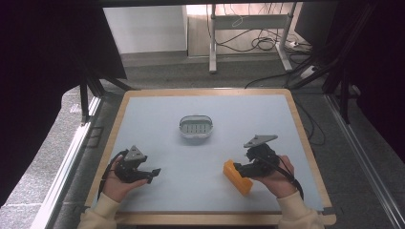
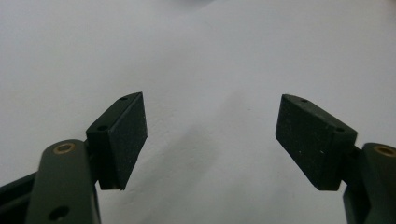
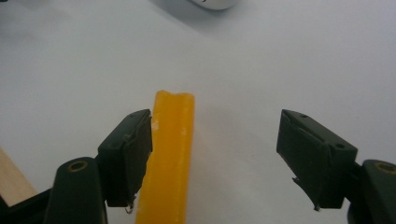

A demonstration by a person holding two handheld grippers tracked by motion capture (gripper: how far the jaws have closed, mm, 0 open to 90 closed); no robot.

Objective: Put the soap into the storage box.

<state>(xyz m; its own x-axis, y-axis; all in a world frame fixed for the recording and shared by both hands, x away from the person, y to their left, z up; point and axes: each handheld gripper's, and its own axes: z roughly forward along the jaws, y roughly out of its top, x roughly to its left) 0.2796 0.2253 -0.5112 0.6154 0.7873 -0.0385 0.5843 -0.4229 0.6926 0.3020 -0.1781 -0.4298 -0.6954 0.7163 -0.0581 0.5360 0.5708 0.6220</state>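
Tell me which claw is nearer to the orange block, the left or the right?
Right. The right claw is open with the orange block between its jaws, beside one pad. The left claw is open, far across the table from it.

The person wears cream long sleeves [image 1: 100,210] with ribbed cuffs at both wrists. Each hand carries a black claw. The left claw [image 1: 154,172] and the right claw [image 1: 237,167] each bear a grey three-cornered plate [image 1: 135,153] on top, and a black cable [image 1: 292,177] loops from the right claw over the hand. Seen close, the jaws are flat rectangular blocks with matte, grainy pads [image 2: 132,140], two small screw holes along each top edge, and brass-ringed pivots [image 2: 64,148] on dark olive links.
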